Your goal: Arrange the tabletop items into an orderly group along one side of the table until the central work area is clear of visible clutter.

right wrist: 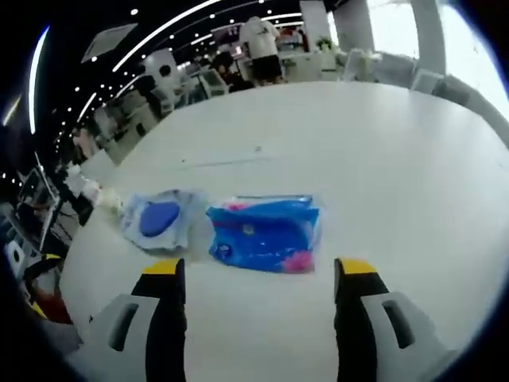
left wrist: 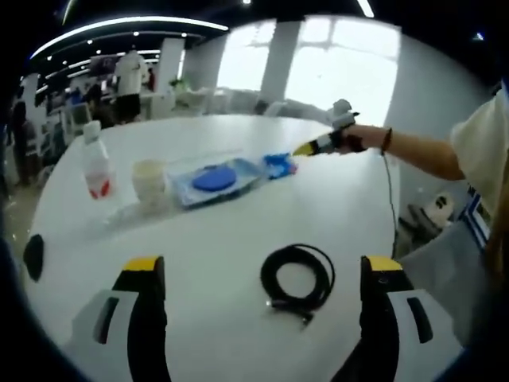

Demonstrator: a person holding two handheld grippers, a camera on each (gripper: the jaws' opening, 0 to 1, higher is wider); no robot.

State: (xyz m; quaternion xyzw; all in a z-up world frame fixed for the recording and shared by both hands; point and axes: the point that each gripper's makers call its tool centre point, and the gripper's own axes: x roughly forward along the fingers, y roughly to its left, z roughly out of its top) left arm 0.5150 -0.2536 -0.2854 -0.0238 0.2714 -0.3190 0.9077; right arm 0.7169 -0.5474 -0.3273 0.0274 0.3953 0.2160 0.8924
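Both hand-held grippers open above the white worktop.

Left hand-held gripper has its jaws apart, with a coiled black cable lying between them. Farther stand a plastic bottle, a pale cup and a clear packet with a blue disc. Right hand-held gripper, jaws apart too, is just before the blue wipes pack, beside the disc packet.

Bright windows at my one o'clock glare on the white table; edges bend, softly blurred.
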